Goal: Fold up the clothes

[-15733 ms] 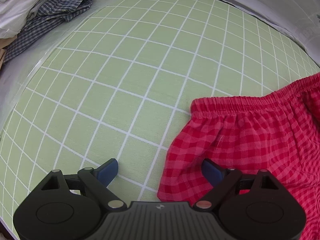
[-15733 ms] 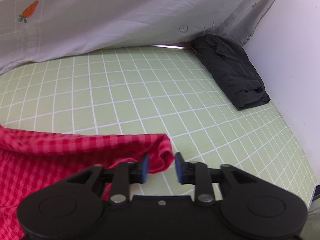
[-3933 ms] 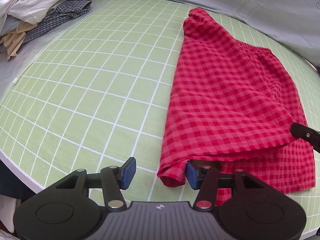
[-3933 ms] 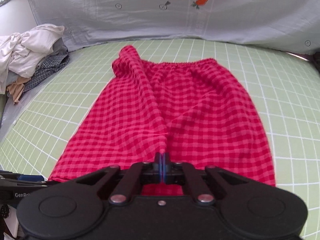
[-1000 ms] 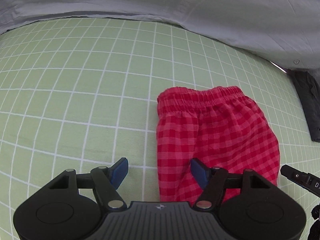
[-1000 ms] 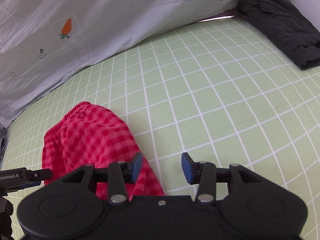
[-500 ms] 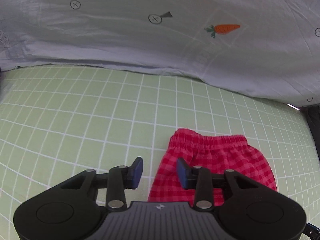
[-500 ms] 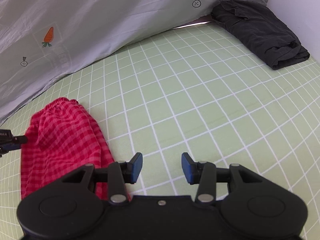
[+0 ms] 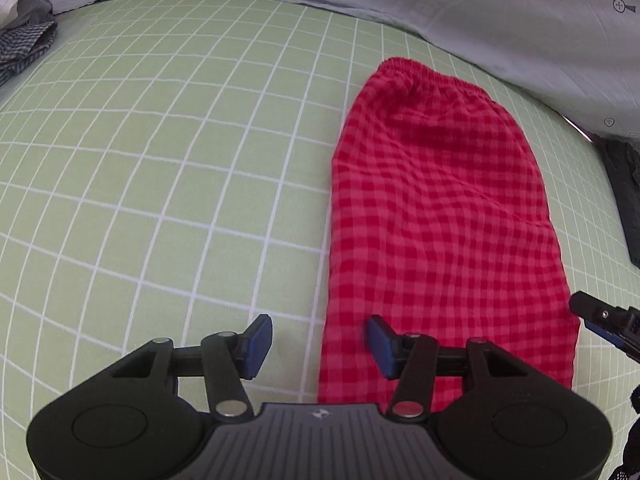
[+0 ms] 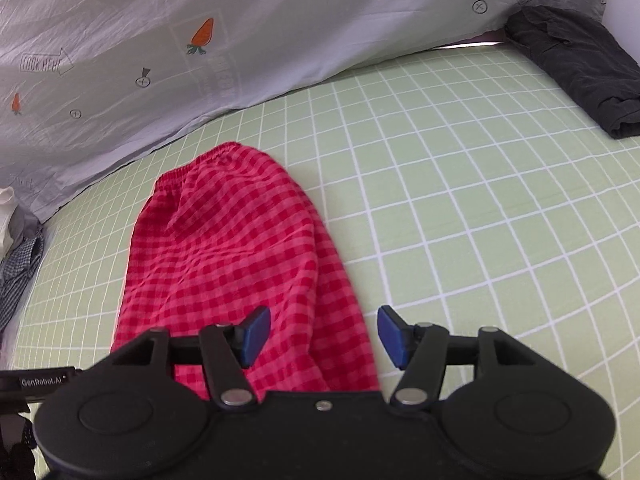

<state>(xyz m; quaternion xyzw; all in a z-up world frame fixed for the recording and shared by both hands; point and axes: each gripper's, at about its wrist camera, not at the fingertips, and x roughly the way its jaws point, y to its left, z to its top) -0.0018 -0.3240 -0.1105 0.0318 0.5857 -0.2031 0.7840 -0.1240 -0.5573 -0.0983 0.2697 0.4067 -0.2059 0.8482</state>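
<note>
Both your grippers stand with jaws apart, holding nothing: left gripper [image 9: 318,344] straddles the near left edge of the red checked shorts [image 9: 436,216], right gripper [image 10: 324,334] its near right edge. These lie folded lengthwise on the green grid mat [image 9: 160,160], waistband far.

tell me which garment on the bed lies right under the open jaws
The red checked shorts, folded lengthwise mid-mattress. The black folded garment sits off at the far right edge, the blue plaid one far left.
</note>
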